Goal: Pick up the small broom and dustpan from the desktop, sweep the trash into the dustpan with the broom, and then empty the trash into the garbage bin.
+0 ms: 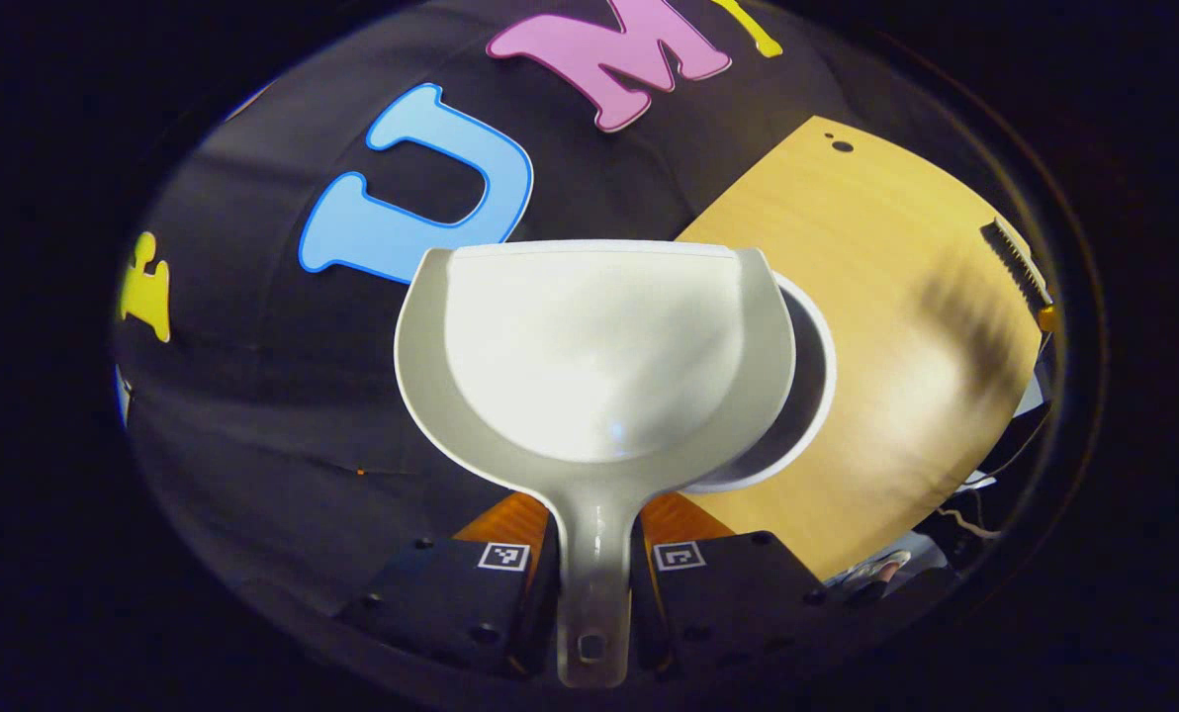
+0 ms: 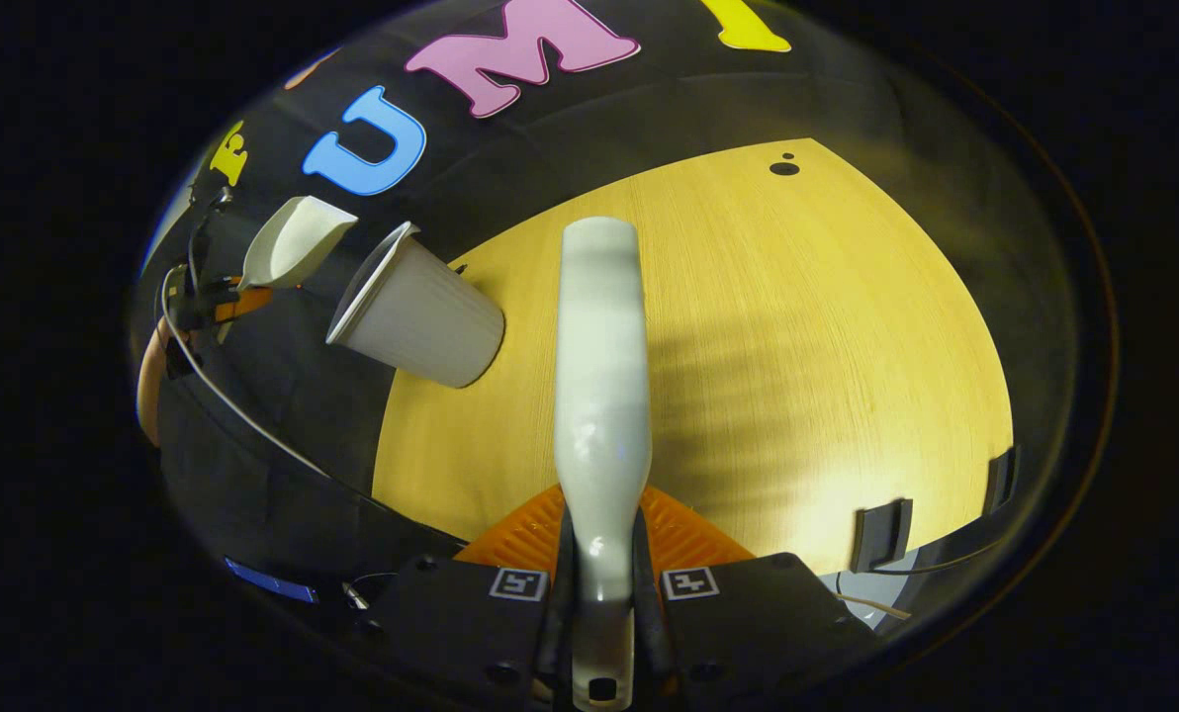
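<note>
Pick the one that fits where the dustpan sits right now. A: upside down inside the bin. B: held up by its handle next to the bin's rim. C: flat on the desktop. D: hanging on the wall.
B: the left gripper clamps the dustpan by its handle, raised beside the garbage bin.

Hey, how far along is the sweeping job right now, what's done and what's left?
Done: both tools are picked up. The left gripper is shut on the dustpan by its handle; the right gripper is shut on the small broom. In hand: the dustpan hangs at the white garbage bin, its pan looking empty, and no trash is visible on the desktop. So sweeping and emptying look done; probably only setting the tools down remains.
</note>
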### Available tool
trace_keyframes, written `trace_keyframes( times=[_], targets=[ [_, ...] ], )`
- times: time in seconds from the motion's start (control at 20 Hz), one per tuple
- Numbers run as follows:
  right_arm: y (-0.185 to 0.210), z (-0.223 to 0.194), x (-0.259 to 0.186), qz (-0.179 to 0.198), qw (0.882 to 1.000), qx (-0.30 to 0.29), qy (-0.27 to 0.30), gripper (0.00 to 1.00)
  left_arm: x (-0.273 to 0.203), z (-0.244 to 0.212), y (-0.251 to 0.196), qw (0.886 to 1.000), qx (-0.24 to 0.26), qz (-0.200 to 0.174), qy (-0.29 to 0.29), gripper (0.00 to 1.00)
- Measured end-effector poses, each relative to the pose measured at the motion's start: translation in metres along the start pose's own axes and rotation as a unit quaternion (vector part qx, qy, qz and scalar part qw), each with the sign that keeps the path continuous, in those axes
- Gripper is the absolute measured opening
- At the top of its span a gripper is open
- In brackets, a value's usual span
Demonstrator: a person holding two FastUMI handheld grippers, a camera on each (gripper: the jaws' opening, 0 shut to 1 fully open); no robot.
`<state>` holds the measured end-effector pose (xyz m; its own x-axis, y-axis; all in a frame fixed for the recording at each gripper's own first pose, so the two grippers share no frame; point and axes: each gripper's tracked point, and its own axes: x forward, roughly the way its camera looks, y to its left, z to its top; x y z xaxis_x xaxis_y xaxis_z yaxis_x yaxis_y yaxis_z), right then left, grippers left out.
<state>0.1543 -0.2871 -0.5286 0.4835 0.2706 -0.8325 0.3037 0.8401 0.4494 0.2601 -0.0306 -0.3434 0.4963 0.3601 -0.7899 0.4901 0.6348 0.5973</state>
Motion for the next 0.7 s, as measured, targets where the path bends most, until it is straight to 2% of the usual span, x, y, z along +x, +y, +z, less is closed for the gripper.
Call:
trace_keyframes(
  times=[0.15,0.25,0.4,0.7],
  targets=[
    [-0.002,0.018,-0.001,-0.008,1.0,0.0,-0.018,0.28,-0.002,0.014,-0.026,0.997,-0.036,-0.027,-0.061,0.29],
    [-0.007,0.02,-0.001,-0.018,1.0,-0.007,-0.013,0.28,-0.007,0.028,-0.06,0.989,-0.079,-0.073,-0.099,0.29],
    [-0.018,0.019,0.005,-0.032,0.999,-0.015,-0.005,0.28,-0.015,0.051,-0.125,0.97,-0.123,-0.162,-0.133,0.29],
    [-0.04,0.005,0.033,-0.045,0.998,-0.016,0.035,0.28,-0.016,0.069,-0.257,0.934,-0.19,-0.271,-0.133,0.29]
  ],
)
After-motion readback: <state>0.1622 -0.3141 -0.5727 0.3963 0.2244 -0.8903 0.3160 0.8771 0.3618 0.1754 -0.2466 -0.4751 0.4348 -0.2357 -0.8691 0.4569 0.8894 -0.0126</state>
